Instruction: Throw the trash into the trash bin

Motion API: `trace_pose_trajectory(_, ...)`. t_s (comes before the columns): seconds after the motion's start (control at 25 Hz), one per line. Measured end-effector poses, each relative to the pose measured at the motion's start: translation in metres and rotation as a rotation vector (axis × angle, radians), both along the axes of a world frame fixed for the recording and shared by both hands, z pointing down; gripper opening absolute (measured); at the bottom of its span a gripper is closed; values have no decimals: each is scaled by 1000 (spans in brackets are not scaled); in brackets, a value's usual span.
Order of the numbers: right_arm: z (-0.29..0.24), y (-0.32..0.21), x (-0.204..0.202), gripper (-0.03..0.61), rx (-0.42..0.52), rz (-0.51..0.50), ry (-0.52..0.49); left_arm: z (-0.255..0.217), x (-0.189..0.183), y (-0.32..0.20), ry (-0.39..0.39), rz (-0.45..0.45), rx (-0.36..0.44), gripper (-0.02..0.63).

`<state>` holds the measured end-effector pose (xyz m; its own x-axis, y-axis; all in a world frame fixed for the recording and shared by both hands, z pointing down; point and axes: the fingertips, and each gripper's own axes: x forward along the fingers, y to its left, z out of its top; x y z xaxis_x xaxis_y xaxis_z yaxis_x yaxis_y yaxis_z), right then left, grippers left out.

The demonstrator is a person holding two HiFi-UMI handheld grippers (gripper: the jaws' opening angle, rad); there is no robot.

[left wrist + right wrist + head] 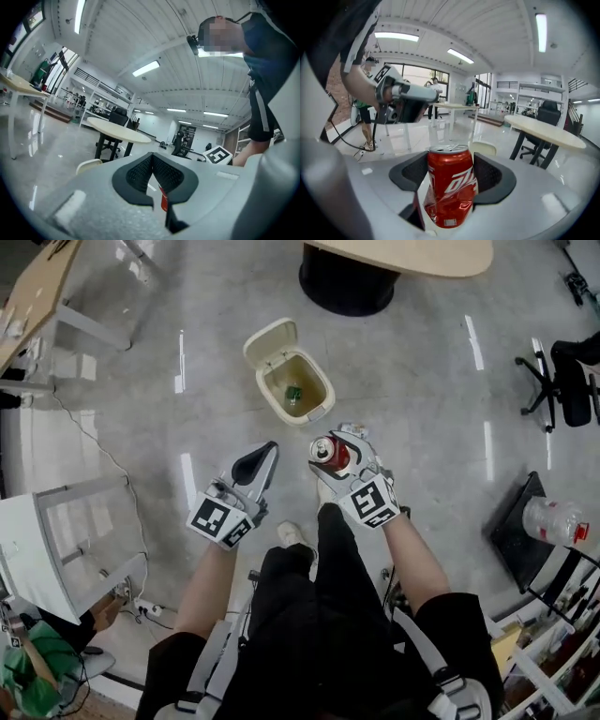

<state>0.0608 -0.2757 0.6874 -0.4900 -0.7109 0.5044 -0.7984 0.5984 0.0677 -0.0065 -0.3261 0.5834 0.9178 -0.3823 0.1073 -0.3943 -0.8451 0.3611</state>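
Grey floor (422, 381) | my right gripper (337, 456) pinches can (328, 452), top up | open bin (316, 417) just beyond, slightly left | left gripper (259, 463) pressed together, empty

Round desk (403, 254): cut by top edge. Green item (293, 393) in trash bin (272, 341): too small to identify. Can (323, 450): body hidden under right tool (339, 444), only top shows. Office chair (572, 381): cut by right edge. Red sliver (163, 201) below left tool (153, 172): unidentifiable.
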Motion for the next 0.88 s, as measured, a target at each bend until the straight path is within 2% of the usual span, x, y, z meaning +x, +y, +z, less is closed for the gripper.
trace_pose_trajectory(0.08,-50,-6,-5,305,62,7,-32,-37,-8,4,27,-19,14,2)
trace_pose_trajectory(0.2,-120,-6,-18,305,158,-43,-49,-81,-25,11,65,-38,44,2)
trace_pose_trajectory(0.32,-170,-3,-18,305,207,-62,-89,-104,-41,16,20,-77,103,0)
trace_pose_trajectory(0.4,-195,-6,-9,305,231,-39,-139,-121,-46,14,24,-107,117,0)
trace_pose_trajectory(0.56,-226,-12,10,305,281,1,-158,-165,-38,10,119,-162,140,0)
trace_pose_trajectory(0.68,-239,-23,13,305,312,3,-218,-181,-34,0,108,-204,180,0)
trace_pose_trajectory(0.8,-237,-32,11,305,313,-3,-266,-185,-36,-4,166,-217,142,1)
trace_pose_trajectory(0.88,-232,-38,15,305,303,0,-292,-183,-36,-6,169,-235,133,1)
